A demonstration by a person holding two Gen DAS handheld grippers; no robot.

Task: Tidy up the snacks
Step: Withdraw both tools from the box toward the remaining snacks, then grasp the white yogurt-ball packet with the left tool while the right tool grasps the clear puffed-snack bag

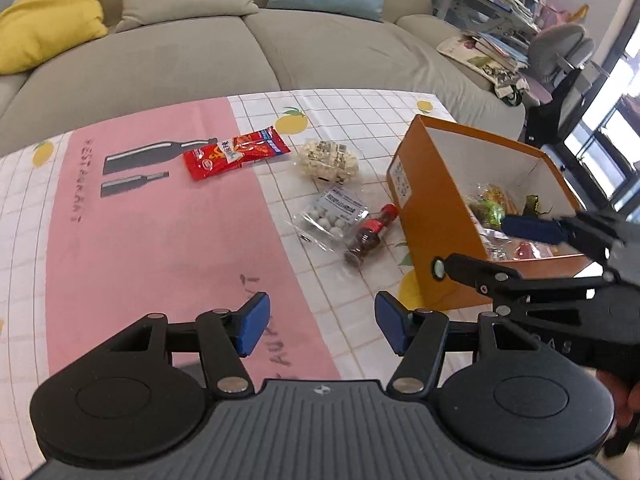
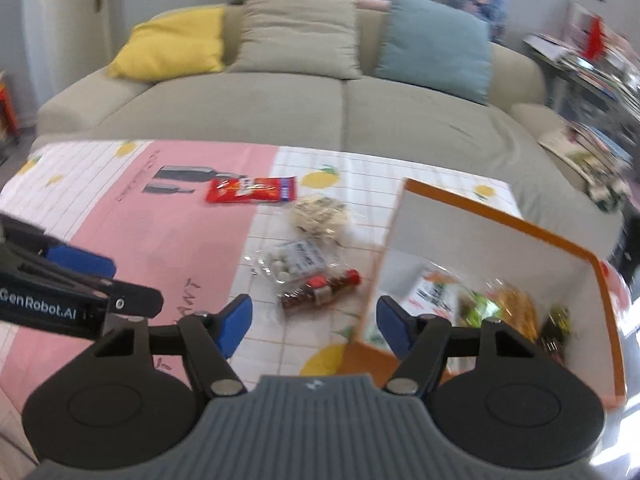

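Both wrist cams are angled down over the table (image 1: 160,240), facing the sofa (image 2: 320,120). The left view is set close beside the orange box (image 1: 432,216); the right view above its corner. Snacks, box & sofa are shared.

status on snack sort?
Left gripper, right gripper open, empty. Four snacks outside orange box; red packet farthest. Nothing blocking.
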